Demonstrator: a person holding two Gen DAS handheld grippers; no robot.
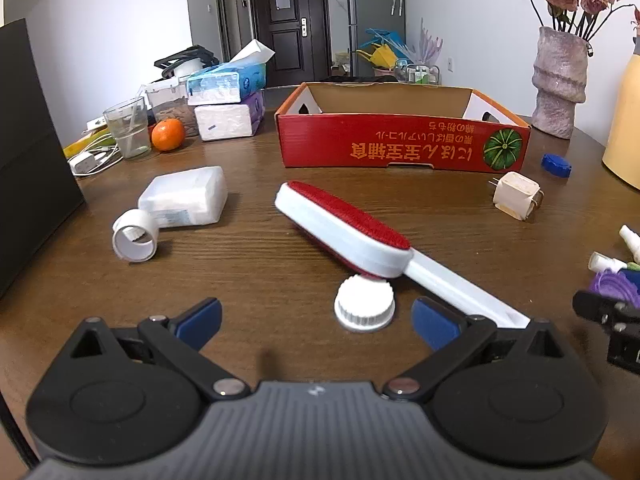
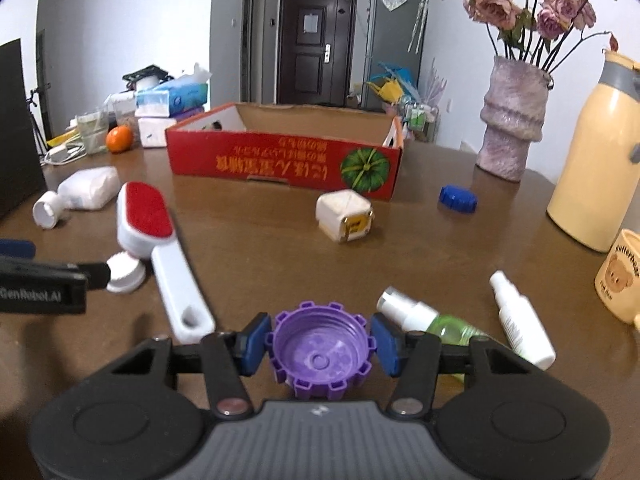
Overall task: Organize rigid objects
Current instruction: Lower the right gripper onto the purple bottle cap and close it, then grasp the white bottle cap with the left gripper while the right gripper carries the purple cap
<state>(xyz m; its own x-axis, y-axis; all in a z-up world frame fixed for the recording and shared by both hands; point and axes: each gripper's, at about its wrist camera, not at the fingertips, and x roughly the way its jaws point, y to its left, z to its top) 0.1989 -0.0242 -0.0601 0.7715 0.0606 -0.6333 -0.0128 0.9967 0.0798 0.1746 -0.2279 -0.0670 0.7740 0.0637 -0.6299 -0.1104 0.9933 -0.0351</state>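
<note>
Two handheld claws work over a cluttered brown desk [image 1: 256,280]. The right claw [image 2: 319,344] grips a purple cap [image 2: 320,354], its blue pads pressing the ridged rim on both sides; the cap sits hollow side up between them, so it looks ready to be carried. The left claw [image 1: 316,322] is open and empty, its pads spread wide, with a white cap [image 1: 365,305] lying just ahead of it, nearer its right pad, probably its next pick. Touching that cap on its far side is a white lint brush [image 1: 344,226] with a red pad, its handle running back beside the left claw's right pad. Farther ahead of both claws stands an open red cardboard box [image 2: 280,164], which seems the likely place for loose items. Ahead and left of the left claw lies a white bottle [image 1: 180,202] on its side. Ahead of the right claw sit a white charger plug [image 2: 344,216] and a blue cap [image 2: 458,199]; two small spray bottles [image 2: 520,320] lie just to its right.
</note>
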